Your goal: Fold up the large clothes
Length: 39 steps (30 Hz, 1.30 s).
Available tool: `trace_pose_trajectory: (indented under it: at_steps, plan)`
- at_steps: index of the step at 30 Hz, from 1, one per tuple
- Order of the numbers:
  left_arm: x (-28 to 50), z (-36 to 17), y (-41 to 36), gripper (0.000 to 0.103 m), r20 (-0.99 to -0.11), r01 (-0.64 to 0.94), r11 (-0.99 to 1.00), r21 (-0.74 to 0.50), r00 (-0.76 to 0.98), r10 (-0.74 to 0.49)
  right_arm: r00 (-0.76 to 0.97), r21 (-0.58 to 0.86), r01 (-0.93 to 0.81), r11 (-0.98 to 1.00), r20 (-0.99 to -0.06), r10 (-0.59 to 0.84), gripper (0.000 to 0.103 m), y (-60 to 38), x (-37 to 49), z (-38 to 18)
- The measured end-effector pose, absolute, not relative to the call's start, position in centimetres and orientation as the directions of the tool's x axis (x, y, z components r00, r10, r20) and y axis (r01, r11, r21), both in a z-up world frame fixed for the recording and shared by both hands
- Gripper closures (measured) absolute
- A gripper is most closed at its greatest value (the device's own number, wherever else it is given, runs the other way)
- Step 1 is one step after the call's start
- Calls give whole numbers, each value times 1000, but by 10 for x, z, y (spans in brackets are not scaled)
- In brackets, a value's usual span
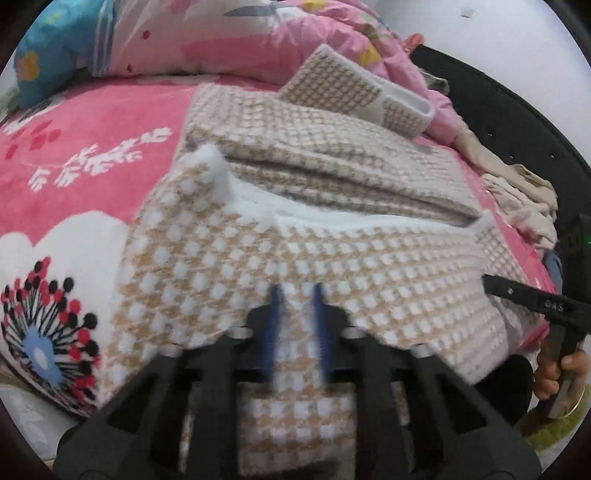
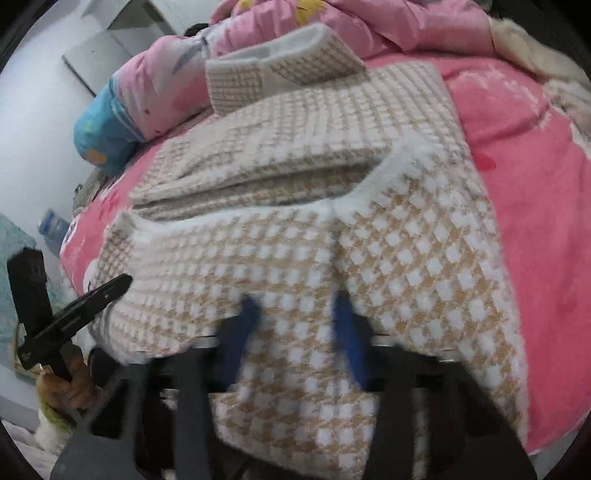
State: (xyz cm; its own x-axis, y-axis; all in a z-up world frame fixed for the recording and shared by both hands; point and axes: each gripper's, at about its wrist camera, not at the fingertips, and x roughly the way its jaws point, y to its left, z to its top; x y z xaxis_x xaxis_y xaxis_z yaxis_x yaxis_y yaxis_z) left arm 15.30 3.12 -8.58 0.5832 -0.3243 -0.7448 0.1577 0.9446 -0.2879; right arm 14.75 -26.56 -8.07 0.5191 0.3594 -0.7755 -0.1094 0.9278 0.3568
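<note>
Your left gripper [image 1: 297,295] has its blue pads [image 1: 275,306] set slightly apart, and the near hem of the beige-and-white houndstooth garment [image 1: 295,236] runs between them; whether they pinch it, you cannot tell. The same goes for your right gripper [image 2: 295,310], its pads [image 2: 345,325] straddling the hem. The garment lies folded on the pink floral blanket [image 1: 92,122], its thicker layers toward 12 o'clock. A pink quilt [image 2: 369,26] is bunched beyond it.
</note>
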Motion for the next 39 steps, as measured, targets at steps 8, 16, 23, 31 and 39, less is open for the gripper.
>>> trace_pose_trajectory:
  at_steps: [8,16,23,31,39]
  plan:
    - [149,-31,36,100,-620,200,954,-222,727,-296,669,291,-109,950,-686,287,97,-264,144,-37]
    - [188,-92,21,96,-725,174,972,-160,647,-235,567,234,-71,970,-790,232,96,-260,181,-101]
    - [190,-92,38,94,-707,177,952,-250,638,-305,677,234,-151,961,-684,273,73,-255,153,-43]
    - [186,-75,78,75,-663,101,940,-325,685,-302,547,287,-210,934,-758,356,58,-230,203,-111]
    - [198,-97,111,96,-719,-6,920,-391,627,-302,654,274,-40,961,-719,233,59,-295,181,-75]
